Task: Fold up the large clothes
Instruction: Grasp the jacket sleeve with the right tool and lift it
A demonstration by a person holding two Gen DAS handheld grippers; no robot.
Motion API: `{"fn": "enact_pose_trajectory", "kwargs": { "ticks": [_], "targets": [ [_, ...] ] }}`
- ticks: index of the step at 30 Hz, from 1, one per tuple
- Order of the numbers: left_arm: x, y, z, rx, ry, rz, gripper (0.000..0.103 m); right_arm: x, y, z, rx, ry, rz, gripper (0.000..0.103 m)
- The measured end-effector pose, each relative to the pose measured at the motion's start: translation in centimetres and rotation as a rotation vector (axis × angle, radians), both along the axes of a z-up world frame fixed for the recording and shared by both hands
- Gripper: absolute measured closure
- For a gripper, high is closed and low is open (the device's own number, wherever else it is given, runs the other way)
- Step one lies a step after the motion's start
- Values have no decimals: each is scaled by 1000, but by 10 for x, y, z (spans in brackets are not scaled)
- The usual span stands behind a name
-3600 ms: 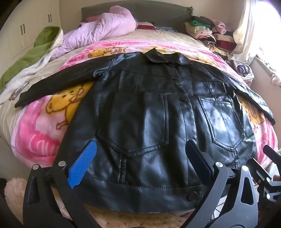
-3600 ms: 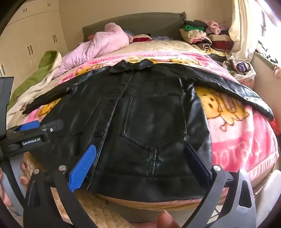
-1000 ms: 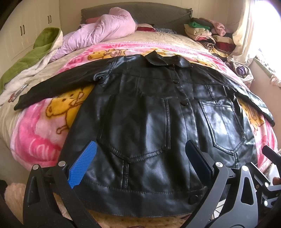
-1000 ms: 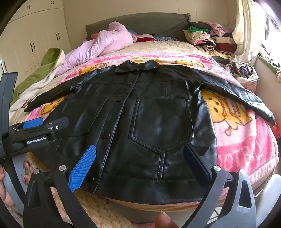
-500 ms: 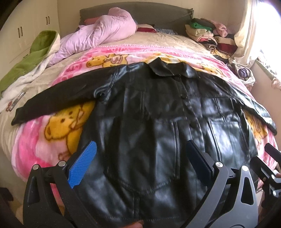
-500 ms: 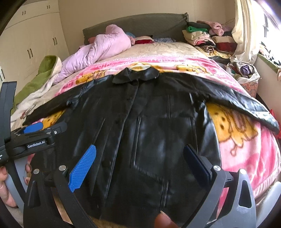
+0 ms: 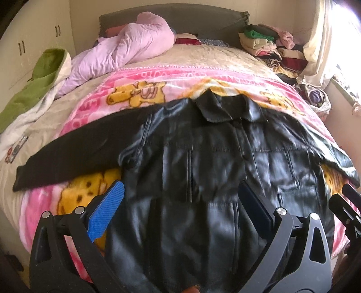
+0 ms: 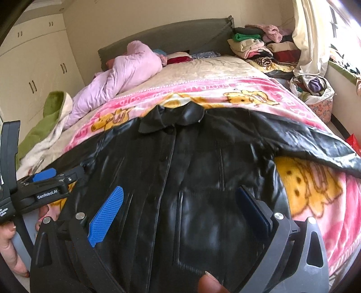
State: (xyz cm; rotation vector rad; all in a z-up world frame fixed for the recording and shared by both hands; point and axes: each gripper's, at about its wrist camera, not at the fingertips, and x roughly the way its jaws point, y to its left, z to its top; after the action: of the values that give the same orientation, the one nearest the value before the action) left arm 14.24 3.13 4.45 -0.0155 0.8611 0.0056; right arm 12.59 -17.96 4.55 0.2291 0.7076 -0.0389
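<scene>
A black leather jacket (image 7: 203, 162) lies front up on the pink cartoon blanket (image 7: 144, 90), collar toward the headboard, both sleeves spread out sideways. It also shows in the right wrist view (image 8: 191, 171). My left gripper (image 7: 180, 202) is open, its blue pads wide apart over the jacket's lower left front. My right gripper (image 8: 180, 202) is open over the lower right front. Neither holds cloth. The jacket's hem is hidden below the fingers. The left gripper's body (image 8: 45, 189) shows at the left of the right wrist view.
A lilac padded coat (image 7: 126, 49) and a green and white garment (image 7: 40, 81) lie on the bed's far left. A pile of folded clothes (image 7: 266, 42) sits at the far right by the headboard (image 7: 180, 20). A basket of clothes (image 8: 315, 92) stands beside the bed.
Both grippers have moved forward and up over the jacket, toward its collar; the hem has dropped out of view. Both stay open. The jacket has not moved.
</scene>
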Motion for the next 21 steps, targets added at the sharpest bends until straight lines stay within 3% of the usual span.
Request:
{"fn": "enact_pose_trajectory", "kwargs": {
  "ticks": [11,21],
  "targets": [
    [62,-12,7,-9,12,21,9,44,-61,15,67,-17,-120,4],
    [106,-55,-1,-29,25,-75,9,55,-160,1,80,10,-415,4]
  ]
}}
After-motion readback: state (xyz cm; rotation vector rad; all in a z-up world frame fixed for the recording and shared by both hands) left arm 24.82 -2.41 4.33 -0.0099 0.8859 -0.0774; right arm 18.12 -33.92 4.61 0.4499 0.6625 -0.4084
